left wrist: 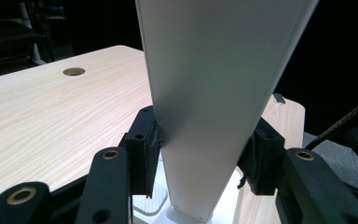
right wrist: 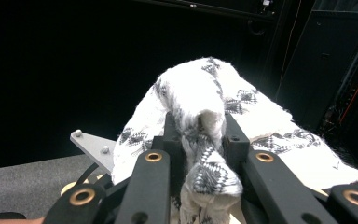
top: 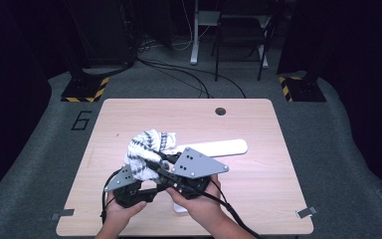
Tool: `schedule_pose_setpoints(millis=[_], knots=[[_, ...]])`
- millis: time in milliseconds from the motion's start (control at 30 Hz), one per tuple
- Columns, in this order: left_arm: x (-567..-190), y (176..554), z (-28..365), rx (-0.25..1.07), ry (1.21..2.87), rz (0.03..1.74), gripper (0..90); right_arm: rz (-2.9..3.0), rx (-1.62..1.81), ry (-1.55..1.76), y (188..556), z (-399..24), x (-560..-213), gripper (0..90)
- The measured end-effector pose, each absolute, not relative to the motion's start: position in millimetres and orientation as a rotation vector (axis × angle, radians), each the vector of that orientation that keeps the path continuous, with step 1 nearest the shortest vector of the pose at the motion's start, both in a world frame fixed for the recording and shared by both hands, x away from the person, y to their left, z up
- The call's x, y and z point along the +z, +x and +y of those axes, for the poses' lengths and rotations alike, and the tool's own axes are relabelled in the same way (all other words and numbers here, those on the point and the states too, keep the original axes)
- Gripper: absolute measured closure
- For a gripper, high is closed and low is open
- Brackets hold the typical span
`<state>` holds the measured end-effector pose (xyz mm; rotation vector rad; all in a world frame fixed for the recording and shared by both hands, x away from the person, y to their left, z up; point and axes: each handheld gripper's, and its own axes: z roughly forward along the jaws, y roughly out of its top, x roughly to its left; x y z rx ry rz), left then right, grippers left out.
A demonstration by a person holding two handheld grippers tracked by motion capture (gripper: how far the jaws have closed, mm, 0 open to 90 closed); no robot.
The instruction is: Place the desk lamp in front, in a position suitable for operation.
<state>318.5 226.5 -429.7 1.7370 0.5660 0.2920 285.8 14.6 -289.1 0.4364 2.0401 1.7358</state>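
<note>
A long white flat panel [top: 219,148] reaches toward the right over the wooden table [top: 258,189]. My left gripper [top: 139,191] is shut on it near its close end. In the left gripper view the jaws of the left gripper [left wrist: 205,154] press on both edges of the panel [left wrist: 214,70]. A white cloth with a black pattern [top: 146,144] is bunched at the panel's left end. My right gripper [top: 155,168] is shut on that cloth. The right gripper view has a fold of the cloth [right wrist: 205,93] pinched in the right gripper [right wrist: 200,135].
A round cable hole [top: 221,111] sits near the table's far edge. Tape tabs [top: 306,212] mark the front corners. Cables and a chair frame [top: 238,35] stand on the grey floor behind. The two hands are close together at the front edge.
</note>
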Motion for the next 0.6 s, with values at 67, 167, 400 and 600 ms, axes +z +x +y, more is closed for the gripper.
schedule_pose_setpoints(millis=[67,167,400,600], knots=[[-430,318,226,0.29,1.732,0.564,53.9,2.038,1.736,0.435,286,17,-289,76.8],[-430,317,225,0.295,1.727,0.571,53.8,2.034,1.746,0.445,286,21,-289,76.7],[-428,316,223,0.33,1.75,0.559,53.6,2.016,1.73,0.431,284,39,-290,76.7],[-428,316,223,0.338,1.752,0.561,53.7,2.012,1.689,0.418,281,42,-291,76.8]])
